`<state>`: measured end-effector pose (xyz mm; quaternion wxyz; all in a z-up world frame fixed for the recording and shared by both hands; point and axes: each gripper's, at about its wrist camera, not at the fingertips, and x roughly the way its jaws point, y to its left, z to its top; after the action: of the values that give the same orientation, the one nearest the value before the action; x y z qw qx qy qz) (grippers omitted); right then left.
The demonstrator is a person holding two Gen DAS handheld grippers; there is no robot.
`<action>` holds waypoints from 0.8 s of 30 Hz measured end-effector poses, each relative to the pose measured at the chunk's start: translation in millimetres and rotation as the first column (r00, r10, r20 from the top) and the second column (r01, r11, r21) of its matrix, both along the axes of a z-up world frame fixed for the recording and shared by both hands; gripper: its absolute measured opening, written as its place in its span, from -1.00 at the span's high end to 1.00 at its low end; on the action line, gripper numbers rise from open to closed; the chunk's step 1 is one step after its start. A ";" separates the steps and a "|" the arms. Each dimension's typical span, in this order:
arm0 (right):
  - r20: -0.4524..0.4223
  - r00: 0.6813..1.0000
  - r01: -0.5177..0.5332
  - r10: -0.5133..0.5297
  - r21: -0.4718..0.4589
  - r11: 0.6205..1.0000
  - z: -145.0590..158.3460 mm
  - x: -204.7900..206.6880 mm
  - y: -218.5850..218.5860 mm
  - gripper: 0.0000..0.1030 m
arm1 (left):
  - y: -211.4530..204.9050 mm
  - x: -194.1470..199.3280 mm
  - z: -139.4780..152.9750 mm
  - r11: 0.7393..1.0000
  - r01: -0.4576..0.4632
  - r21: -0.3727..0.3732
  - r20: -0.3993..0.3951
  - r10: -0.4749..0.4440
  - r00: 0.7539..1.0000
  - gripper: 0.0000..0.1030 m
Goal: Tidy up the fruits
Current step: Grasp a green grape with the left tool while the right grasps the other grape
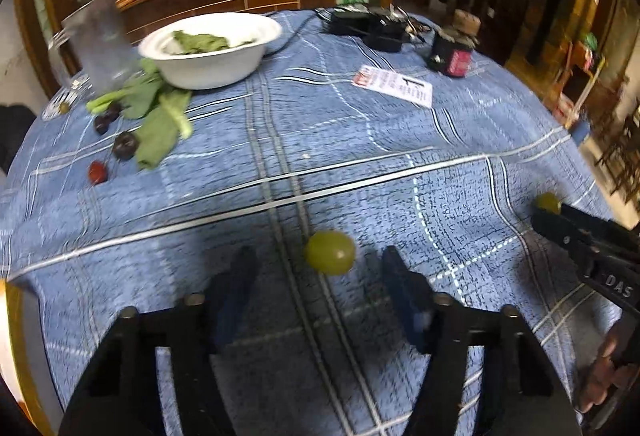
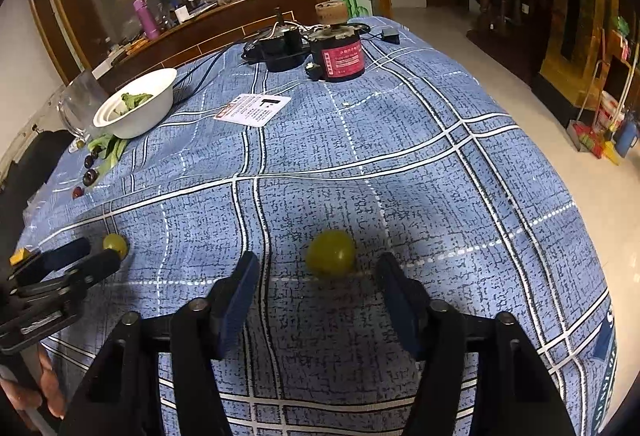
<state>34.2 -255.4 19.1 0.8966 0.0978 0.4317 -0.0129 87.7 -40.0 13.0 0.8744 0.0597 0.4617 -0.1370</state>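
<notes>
Holding left: your left gripper [image 1: 318, 268] is spread wide, both blue pads clear of the cloth's fruit, pinching nothing.
Left grape: a green grape [image 1: 330, 251] lies on the blue plaid tablecloth [image 1: 360, 164] just ahead of your left fingertips, in line with the gap between them, touching neither pad.
Holding right: your right gripper [image 2: 318, 268] is likewise spread, nothing between its pads.
Right grape: a second green grape [image 2: 331, 253] sits on the cloth just ahead of your right fingertips, centred on the gap, apart from both pads.
Grippers to each other: from your left gripper, the right one shows at the far right edge with its grape just past its tip; from your right gripper, the left one shows at the far left edge with its grape at its fingertips.
Dark fruits: far ahead and to the left of your left gripper, two dark round fruits [image 1: 125, 145] and a small red fruit [image 1: 97, 172] lie beside loose green leaves [image 1: 160, 116].
Bowl: a white bowl [image 1: 212, 68] with greens inside stands beyond those leaves, well apart from both grapes.
Pitcher: a clear pitcher [image 1: 102, 40] stands left of the bowl, blurred.
Card: a printed card [image 1: 394, 85] lies flat ahead and right of your left gripper.
Far end: a black and red can [image 2: 340, 54] and black devices with cables [image 2: 280, 48] stand well beyond your right gripper.
</notes>
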 end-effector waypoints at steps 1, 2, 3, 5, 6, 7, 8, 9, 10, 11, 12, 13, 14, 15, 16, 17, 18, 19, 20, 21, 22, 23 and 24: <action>0.002 1.000 -0.004 0.004 0.002 1.000 -0.3 -0.1 0.0 0.03 | -2.7 1.3 -2.7 1.000 0.007 0.005 -0.007 -0.007 1.000 0.14; 0.004 1.000 -0.013 0.013 0.008 1.000 -0.3 -1.2 0.5 0.10 | -5.4 0.5 -2.9 1.000 0.008 0.018 0.011 -0.008 1.000 0.24; 0.006 1.000 -0.018 0.018 0.006 1.000 0.0 -1.9 1.3 0.22 | -7.1 -0.1 -3.2 1.000 0.015 0.019 0.014 -0.015 1.000 0.42; 0.008 1.000 -0.024 0.024 0.005 1.000 0.0 -2.4 1.9 0.41 | -9.6 -1.7 -2.2 0.999 0.007 0.031 0.020 -0.007 1.000 0.53; 0.007 1.000 -0.027 0.027 0.015 1.000 -0.3 -1.8 1.6 0.50 | -10.9 -2.9 -1.8 0.999 0.007 0.031 0.022 -0.008 1.000 0.53; 0.009 1.000 -0.027 0.027 0.029 0.999 -0.2 -2.6 -0.2 0.54 | -11.4 -5.1 -1.3 1.000 0.007 0.028 0.021 -0.008 1.000 0.53; 0.013 1.000 -0.027 0.027 0.044 0.999 0.4 -3.0 -1.6 0.55 | -11.4 -7.6 -0.3 1.000 0.004 0.028 0.022 -0.005 1.000 0.53; 0.018 0.999 -0.029 0.028 0.063 0.998 1.0 -4.2 -3.3 0.57 | -10.5 -11.6 2.1 1.000 0.000 0.025 0.026 -0.001 1.000 0.53; 0.027 0.999 -0.030 0.028 0.090 0.995 2.4 -6.1 -6.2 0.58 | -9.4 -16.1 5.7 1.000 -0.002 0.014 0.030 0.002 1.000 0.53; 0.035 0.999 -0.030 0.026 0.107 0.994 3.7 -7.4 -7.9 0.58 | -7.8 -20.6 9.6 1.000 0.001 0.007 0.032 -0.002 0.999 0.53; 0.045 0.999 -0.028 0.023 0.126 0.992 5.6 -9.3 -10.3 0.58 | -5.4 -27.4 14.7 1.000 0.003 -0.003 0.041 -0.003 0.999 0.53; 0.055 0.998 -0.030 0.022 0.146 0.989 7.6 -10.9 -12.3 0.58 | -2.0 -35.9 21.2 1.000 0.004 -0.011 0.054 -0.003 0.999 0.53; 0.068 0.997 -0.034 0.022 0.177 0.984 9.8 -12.9 -15.4 0.58 | 1.3 -43.8 27.6 1.000 0.006 -0.021 0.067 -0.005 0.998 0.53; 0.078 0.997 -0.038 0.022 0.205 0.978 11.5 -14.4 -17.9 0.58 | 4.4 -51.7 33.8 0.999 0.006 -0.031 0.079 -0.003 0.997 0.53; 0.085 0.996 -0.041 0.022 0.227 0.973 12.9 -15.2 -19.5 0.58 | 8.0 -60.5 40.5 0.999 0.004 -0.042 0.091 0.000 0.996 0.53; 0.092 0.996 -0.046 0.023 0.260 0.965 13.6 -16.5 -22.4 0.58 | 11.8 -68.2 46.3 0.999 0.001 -0.051 0.101 0.004 0.995 0.53; 0.094 0.995 -0.052 0.025 0.290 0.956 13.7 -16.7 -24.5 0.58 | 16.3 -76.1 52.2 0.998 -0.003 -0.061 0.111 0.009 0.994 0.53; 0.095 0.995 -0.057 0.027 0.322 0.945 12.9 -17.1 -26.7 0.58 | 19.5 -82.0 56.9 0.998 -0.007 -0.065 0.119 0.015 0.993 0.53; 0.095 0.995 -0.061 0.029 0.357 0.932 11.7 -17.1 -29.1 0.58 | 23.3 -88.5 60.8 0.998 -0.014 -0.067 0.127 0.022 0.992 0.53; 0.095 0.995 -0.067 0.033 0.390 0.918 10.5 -17.4 -31.0 0.58 | 28.6 -95.0 64.5 0.997 -0.023 -0.067 0.136 0.032 0.990 0.52; 0.095 0.995 -0.076 0.039 0.429 0.900 9.0 -17.3 -33.0 0.58 | 35.5 -103.1 68.7 0.997 -0.036 -0.069 0.145 0.046 0.988 0.52; 0.098 0.994 -0.084 0.043 0.467 0.880 7.7 -17.5 -34.9 0.58 | 41.7 -108.7 71.7 0.996 -0.050 -0.074 0.148 0.060 0.987 0.52; 0.101 0.994 -0.093 0.048 0.495 0.864 7.1 -17.7 -35.9 0.58 | 49.4 -114.0 74.1 0.994 -0.066 -0.085 0.147 0.078 0.986 0.52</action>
<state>16.5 -291.3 26.2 0.8584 0.3108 0.3849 0.1360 -26.3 9.4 87.2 0.9127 0.0182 0.3905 -0.1187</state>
